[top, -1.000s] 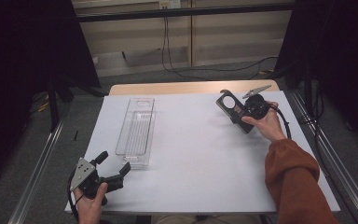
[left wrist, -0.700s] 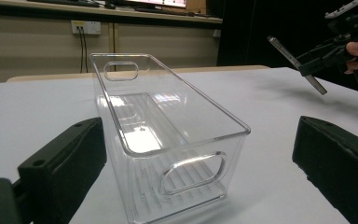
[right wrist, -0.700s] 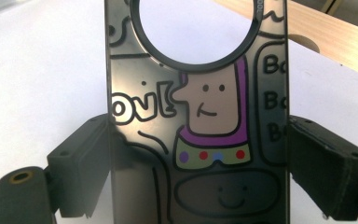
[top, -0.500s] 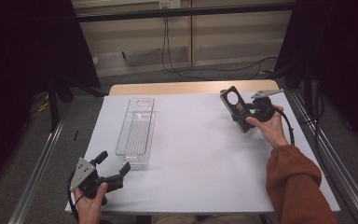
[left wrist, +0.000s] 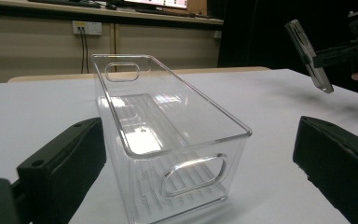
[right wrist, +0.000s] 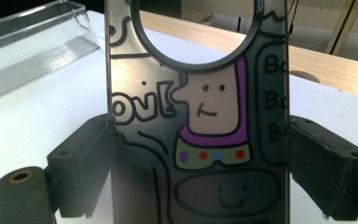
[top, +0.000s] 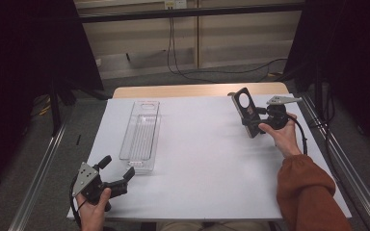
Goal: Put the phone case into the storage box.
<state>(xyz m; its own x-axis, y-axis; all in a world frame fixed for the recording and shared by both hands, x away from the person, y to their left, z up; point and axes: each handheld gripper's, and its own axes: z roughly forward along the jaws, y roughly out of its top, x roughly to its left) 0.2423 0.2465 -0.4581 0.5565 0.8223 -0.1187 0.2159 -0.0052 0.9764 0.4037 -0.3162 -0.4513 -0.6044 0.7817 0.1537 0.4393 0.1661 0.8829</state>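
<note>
A grey door hanger point(top: 246, 111) with a round hole and a cartoon figure hangs above the table's far right, with my right gripper point(top: 256, 120) shut on its lower part. In the right gripper view the door hanger point(right wrist: 200, 116) stands upright with a jaw pressed against each long edge. A long clear plastic bin point(top: 141, 134) rests empty on the white sheet left of centre. My left gripper point(top: 119, 166) sits open near the front left corner, just short of the bin's near end. The clear bin point(left wrist: 168, 135) lies straight ahead between the spread jaws, and the door hanger point(left wrist: 309, 55) shows far right.
A white sheet point(top: 202, 159) covers most of the wooden table point(top: 197, 91). Metal rails point(top: 335, 159) run along both sides of the table. Cables point(top: 192, 72) lie on the floor beyond the far edge.
My right gripper has shifted slightly to the right and turned the door hanger more upright. The left gripper and the bin have stayed put.
</note>
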